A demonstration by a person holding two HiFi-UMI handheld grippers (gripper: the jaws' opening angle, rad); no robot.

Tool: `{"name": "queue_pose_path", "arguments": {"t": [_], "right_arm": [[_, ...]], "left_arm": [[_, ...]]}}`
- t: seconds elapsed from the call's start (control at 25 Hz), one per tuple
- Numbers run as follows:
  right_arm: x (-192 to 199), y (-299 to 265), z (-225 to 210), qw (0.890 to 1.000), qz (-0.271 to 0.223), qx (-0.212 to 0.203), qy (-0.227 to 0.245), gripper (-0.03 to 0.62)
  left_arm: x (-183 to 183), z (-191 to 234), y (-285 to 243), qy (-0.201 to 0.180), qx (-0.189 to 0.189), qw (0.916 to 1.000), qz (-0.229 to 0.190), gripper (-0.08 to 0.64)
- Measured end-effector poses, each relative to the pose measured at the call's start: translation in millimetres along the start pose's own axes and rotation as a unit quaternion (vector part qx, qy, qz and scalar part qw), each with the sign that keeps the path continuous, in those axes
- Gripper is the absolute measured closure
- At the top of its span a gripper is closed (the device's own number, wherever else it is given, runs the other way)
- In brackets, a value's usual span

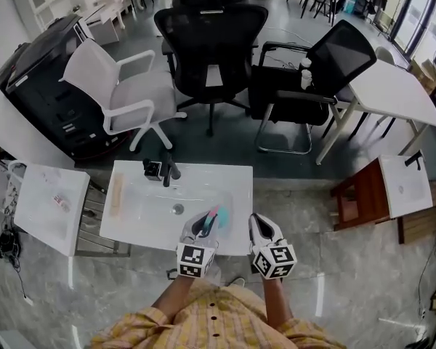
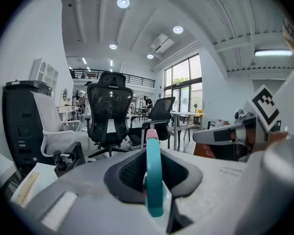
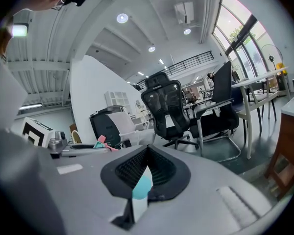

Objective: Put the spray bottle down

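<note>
Left tool (image 1: 206, 222) clamped on spray bottle (image 2: 154, 177) over white washbasin (image 1: 149, 211), right tool (image 1: 259, 225) closed, office chairs (image 1: 211, 38) beyond.

Ceiling lamps (image 2: 123, 3) and windows (image 3: 242, 38) light brightly; fisheye edges warp.

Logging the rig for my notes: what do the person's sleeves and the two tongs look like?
Left tongs and right tongs are pale grey shells with black ribbed pads inside; each carries a cube of black-and-white square markers at its rear. No cables show. The sleeves are yellow-orange check.
</note>
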State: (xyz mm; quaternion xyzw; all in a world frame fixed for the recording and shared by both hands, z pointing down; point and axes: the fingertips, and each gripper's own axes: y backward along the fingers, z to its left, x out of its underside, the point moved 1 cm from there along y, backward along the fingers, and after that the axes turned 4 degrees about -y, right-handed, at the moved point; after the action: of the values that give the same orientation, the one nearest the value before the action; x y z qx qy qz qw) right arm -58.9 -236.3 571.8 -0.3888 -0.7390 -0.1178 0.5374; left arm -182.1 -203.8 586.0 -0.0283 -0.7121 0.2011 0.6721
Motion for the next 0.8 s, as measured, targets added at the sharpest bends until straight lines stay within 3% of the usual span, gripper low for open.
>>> {"name": "queue_pose_path", "arguments": {"t": [0.8], "right_arm": [[-2,-39,-43,0.998,0.001,0.054,-0.027,0.594]], "left_arm": [[-8,16,-84,-0.009,0.068,0.9975,0.016,0.494]]}}
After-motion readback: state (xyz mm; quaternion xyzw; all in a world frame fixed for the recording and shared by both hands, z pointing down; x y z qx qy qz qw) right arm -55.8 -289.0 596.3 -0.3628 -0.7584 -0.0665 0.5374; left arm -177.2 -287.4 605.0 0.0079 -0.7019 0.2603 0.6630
